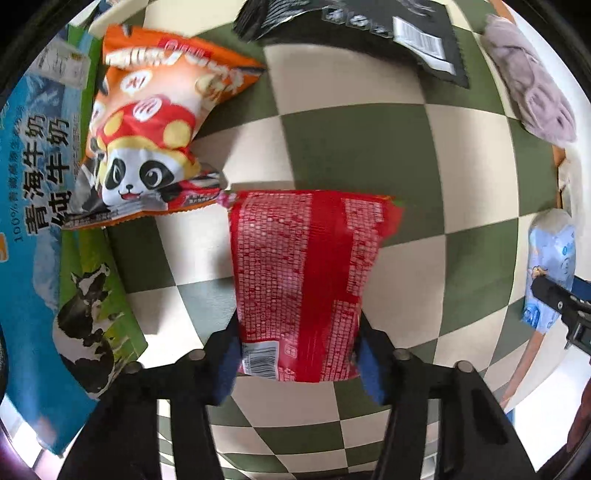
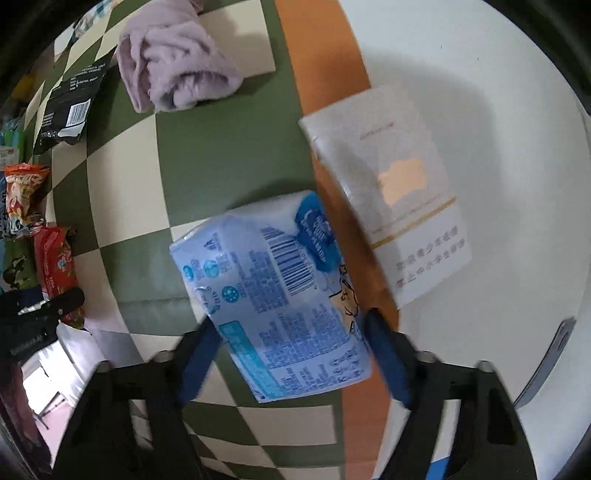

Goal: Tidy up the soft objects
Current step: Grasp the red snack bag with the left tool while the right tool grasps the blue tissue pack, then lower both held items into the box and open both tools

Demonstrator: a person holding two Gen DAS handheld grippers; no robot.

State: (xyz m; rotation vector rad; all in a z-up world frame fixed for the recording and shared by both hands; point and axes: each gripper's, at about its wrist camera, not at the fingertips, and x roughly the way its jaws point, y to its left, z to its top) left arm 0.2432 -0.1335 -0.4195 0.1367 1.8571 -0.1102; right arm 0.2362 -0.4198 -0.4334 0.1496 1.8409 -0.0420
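My left gripper (image 1: 297, 354) is shut on a red snack pack (image 1: 303, 273) and holds it over the green and cream checkered cloth (image 1: 354, 147). An orange panda snack bag (image 1: 147, 136) lies just left of it, against a blue and green milk box (image 1: 40, 206). My right gripper (image 2: 291, 354) is shut on a light blue tissue pack (image 2: 273, 295) and holds it above the cloth's right edge. A white tissue pack (image 2: 391, 192) lies on the white surface to its right. A pink fluffy towel (image 2: 177, 70) lies at the back.
A black snack bag (image 1: 369, 26) lies at the far side of the cloth, also seen in the right wrist view (image 2: 70, 110). An orange strip (image 2: 325, 74) borders the cloth before the white tabletop (image 2: 498, 110). The left gripper with the red pack (image 2: 55, 266) shows at far left.
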